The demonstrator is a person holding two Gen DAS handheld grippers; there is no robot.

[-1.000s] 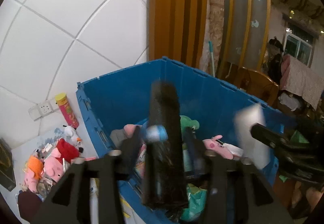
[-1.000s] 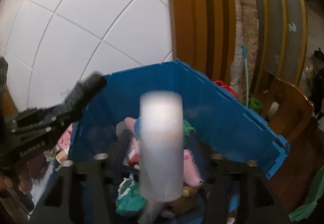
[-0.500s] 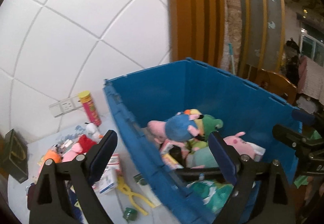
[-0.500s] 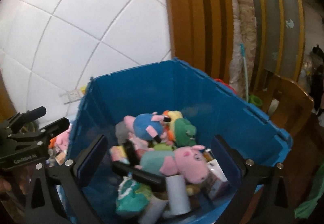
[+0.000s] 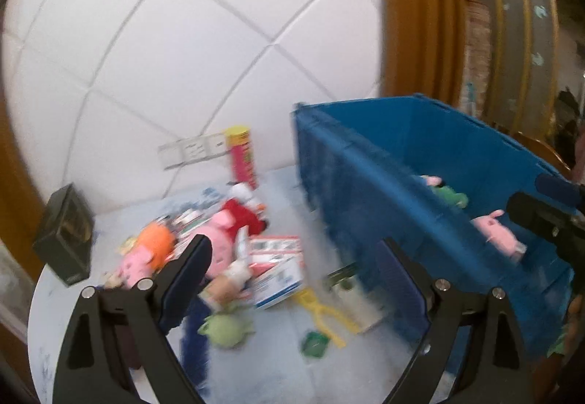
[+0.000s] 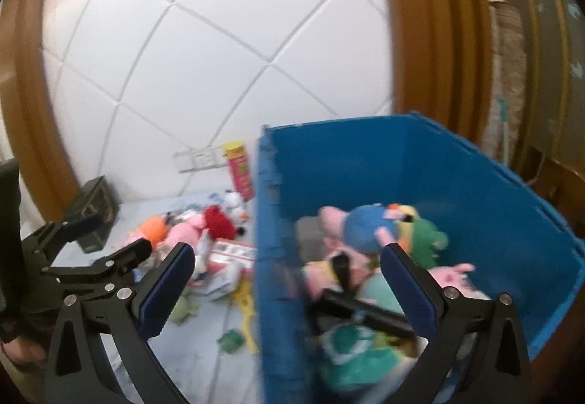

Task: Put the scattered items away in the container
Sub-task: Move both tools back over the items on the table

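A big blue bin [image 5: 369, 162] [image 6: 486, 206] stands on the right of a pale table and holds plush toys, a black roll [image 6: 365, 310] and a white roll. Scattered items lie left of it: pink plush pigs [image 5: 215, 243], a red plush [image 6: 218, 221], boxes [image 5: 278, 276], a green plush [image 5: 226, 329], a yellow tool [image 5: 321, 312]. My left gripper [image 5: 294, 279] is open and empty above the pile, near the bin's front corner. My right gripper [image 6: 287, 279] is open and empty, straddling the bin's left wall.
A pink and yellow can [image 5: 241, 157] stands by the tiled wall near a socket strip [image 5: 192, 150]. A black box [image 5: 67, 234] sits at the table's left edge. A wooden frame and a chair stand behind the bin.
A second ago the left gripper held a black roll and the right a white roll over the bin; both opened and the rolls now lie inside. Both grippers have swung left toward the pile.
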